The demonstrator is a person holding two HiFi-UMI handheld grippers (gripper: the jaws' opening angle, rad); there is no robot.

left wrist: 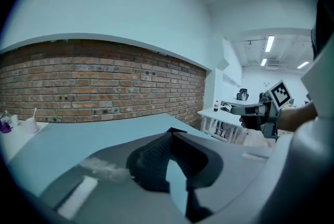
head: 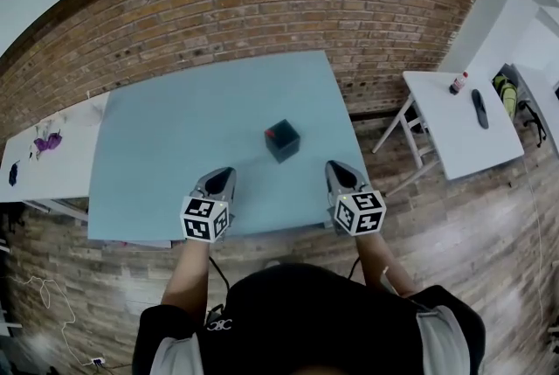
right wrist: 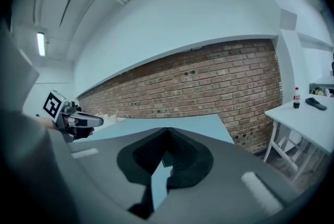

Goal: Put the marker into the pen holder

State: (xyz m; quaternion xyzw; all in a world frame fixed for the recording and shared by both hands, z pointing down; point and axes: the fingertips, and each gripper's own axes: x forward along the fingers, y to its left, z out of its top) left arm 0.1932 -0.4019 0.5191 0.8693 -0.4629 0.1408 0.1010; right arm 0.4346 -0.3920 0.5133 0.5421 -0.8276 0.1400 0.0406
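A small dark cube-shaped pen holder (head: 283, 141) stands near the middle of the light blue table (head: 175, 137). The red tip of a marker (head: 270, 133) shows at its top left corner. My left gripper (head: 224, 173) hovers over the table's near edge, left of the holder, with its jaws shut and nothing between them (left wrist: 171, 133). My right gripper (head: 339, 166) is at the near edge to the holder's right, also shut and empty (right wrist: 167, 130). Each gripper shows at the side of the other's view: the right gripper (left wrist: 261, 109), the left gripper (right wrist: 78, 121).
A white table (head: 454, 137) at the right carries a bottle (head: 458, 83) and a dark flat object (head: 479, 108). Another white table (head: 52, 163) at the left holds a purple item (head: 46, 140). A brick wall (head: 262, 6) runs behind the blue table.
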